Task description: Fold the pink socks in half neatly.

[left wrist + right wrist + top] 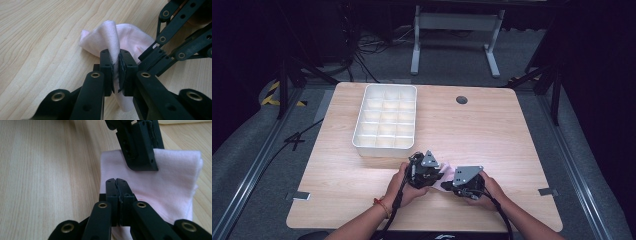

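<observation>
Hiding pink cloth's [130, 40] edge: left claw [115, 67]

You've got soft pink knit cloth [130, 37] there, fine-ribbed and matt, bunched on a pale wood-grain table [492, 130] with a smooth satin finish. Your left gripper [115, 67] looks like matt black plastic with brassy metal rivets. At eleven o'clock, the white tray [385, 145] looks like smooth plastic.
</observation>
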A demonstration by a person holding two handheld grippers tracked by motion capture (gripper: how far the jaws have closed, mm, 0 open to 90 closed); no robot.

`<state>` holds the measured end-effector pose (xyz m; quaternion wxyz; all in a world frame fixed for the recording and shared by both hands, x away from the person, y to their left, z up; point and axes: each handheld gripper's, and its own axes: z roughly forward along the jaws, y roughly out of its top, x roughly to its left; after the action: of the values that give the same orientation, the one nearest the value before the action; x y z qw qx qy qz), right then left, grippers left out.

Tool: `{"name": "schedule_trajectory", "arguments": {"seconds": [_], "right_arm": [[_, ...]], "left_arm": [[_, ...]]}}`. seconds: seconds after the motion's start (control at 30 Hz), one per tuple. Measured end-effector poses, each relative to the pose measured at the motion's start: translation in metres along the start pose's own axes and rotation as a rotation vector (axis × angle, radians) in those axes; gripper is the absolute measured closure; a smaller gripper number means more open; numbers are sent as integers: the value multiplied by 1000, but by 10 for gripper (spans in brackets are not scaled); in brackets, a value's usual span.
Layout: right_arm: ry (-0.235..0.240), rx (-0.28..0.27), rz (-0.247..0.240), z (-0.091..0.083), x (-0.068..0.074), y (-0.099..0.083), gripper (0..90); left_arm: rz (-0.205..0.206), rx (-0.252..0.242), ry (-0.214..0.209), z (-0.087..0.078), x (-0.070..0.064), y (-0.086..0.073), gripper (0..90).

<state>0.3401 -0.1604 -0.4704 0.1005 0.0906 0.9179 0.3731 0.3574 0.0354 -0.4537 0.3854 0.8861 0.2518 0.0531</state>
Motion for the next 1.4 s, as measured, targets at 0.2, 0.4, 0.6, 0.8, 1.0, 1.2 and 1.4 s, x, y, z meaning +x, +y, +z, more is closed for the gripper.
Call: {"name": "schedule_trajectory", "arguments": {"seconds": [0.2,0.4,0.6,0.8,1.0,1.2,1.4], "right_arm": [[19,-32,-19,-7,1,2,875],[18,17,-33,-4,2,-1,888],[-65,-26,26,-26,-15,-8,887],[-91,29,79,-26,-32,-26,886],[-84,37,80,-21,-34,-27,888],[-83,39,76,-17,-32,-23,890],[-90,44,78,-17,-32,-23,890]], "left_arm": [[-3,7,2,0,2,-1,827],[-3,10,7,1,1,-1,827],[-8,1,10,-2,2,-1,827],[-1,0,11,-4,1,0,826],[9,-4,25,-2,-2,4,815],[69,1,61,3,-13,11,783],[88,-1,59,7,-18,14,786]]}}
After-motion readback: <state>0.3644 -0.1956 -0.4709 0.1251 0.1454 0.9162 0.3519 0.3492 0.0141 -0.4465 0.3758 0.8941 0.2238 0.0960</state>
